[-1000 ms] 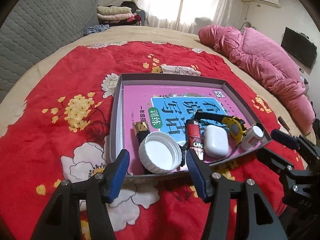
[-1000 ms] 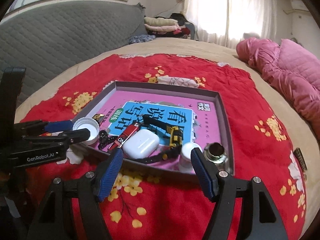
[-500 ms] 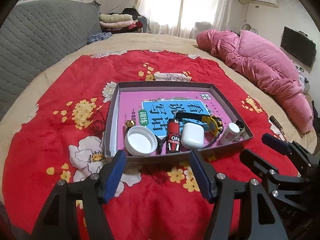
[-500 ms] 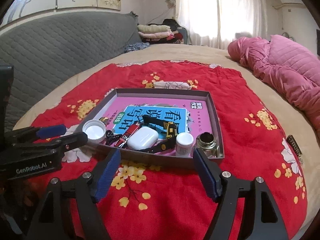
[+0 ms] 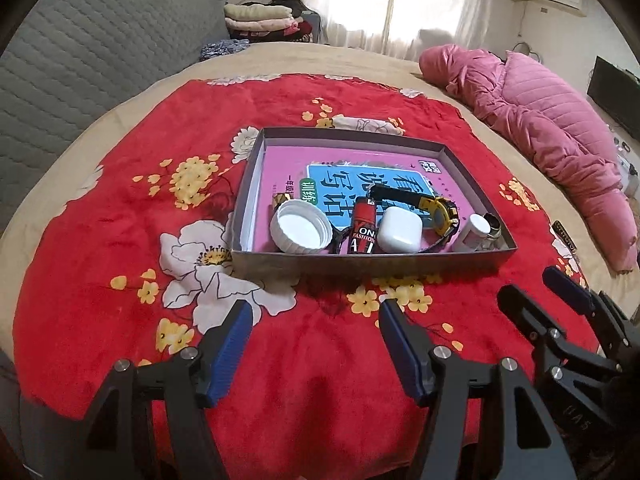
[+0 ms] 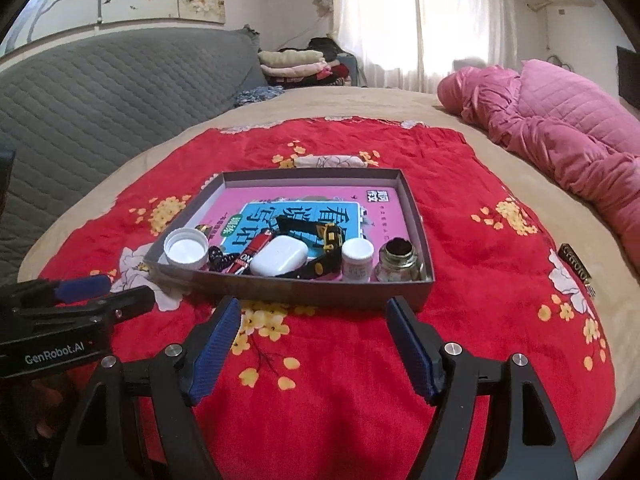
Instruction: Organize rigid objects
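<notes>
A grey shallow box [image 5: 372, 261] [image 6: 288, 288] sits on the red floral blanket [image 5: 120, 208]. A pink and blue book [image 5: 352, 184] lies in it. Along its near wall lie a white lid [image 5: 301, 231] [image 6: 186, 248], a red cylinder [image 5: 363, 230], a white earbud case [image 5: 399, 229] [image 6: 279, 255], a yellow and black watch [image 5: 438, 210], a small white jar [image 6: 357, 259] and a glass ink bottle [image 6: 400, 261]. My left gripper [image 5: 316, 322] is open and empty, short of the box. My right gripper [image 6: 314, 320] is open and empty too.
A pink quilt [image 5: 552, 128] lies at the right on the bed. A grey quilted headboard [image 6: 100, 92] stands at the left. Folded clothes [image 5: 260, 20] are stacked at the back. A small dark object [image 6: 576, 268] lies on the blanket's right edge.
Both grippers have pulled back from the box, which now looks smaller and farther. Both stay open and empty. The objects in the box have not moved.
</notes>
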A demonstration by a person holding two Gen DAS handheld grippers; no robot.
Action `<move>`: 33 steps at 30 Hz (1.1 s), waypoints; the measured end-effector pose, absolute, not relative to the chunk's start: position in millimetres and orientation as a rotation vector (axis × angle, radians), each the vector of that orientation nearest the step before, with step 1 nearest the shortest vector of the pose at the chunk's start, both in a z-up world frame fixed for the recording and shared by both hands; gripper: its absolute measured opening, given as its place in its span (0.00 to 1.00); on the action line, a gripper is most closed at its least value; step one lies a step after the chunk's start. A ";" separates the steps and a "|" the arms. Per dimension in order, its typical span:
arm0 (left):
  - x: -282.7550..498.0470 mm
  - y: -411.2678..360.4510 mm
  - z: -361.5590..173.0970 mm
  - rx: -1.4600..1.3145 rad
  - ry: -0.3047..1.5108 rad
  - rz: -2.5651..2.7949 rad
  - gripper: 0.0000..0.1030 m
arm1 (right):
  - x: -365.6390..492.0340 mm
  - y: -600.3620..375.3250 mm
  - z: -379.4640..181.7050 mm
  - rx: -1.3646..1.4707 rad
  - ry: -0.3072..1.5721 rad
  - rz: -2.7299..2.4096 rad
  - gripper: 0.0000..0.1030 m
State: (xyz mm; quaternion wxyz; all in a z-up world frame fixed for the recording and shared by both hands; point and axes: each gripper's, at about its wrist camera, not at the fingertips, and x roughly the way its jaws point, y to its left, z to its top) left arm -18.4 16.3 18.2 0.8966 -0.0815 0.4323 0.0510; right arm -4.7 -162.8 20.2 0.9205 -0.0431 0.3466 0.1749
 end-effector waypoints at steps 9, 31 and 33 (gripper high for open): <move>-27.4 6.1 23.8 -0.159 0.897 0.097 0.63 | -19.8 -161.1 24.2 -0.098 0.696 0.365 0.74; -28.7 0.0 23.6 -0.146 0.907 0.077 0.63 | -20.2 -164.8 24.9 -0.081 0.701 0.356 0.74; -28.0 -0.3 22.2 -0.137 0.912 0.086 0.63 | -19.3 -166.1 24.6 -0.079 0.703 0.354 0.74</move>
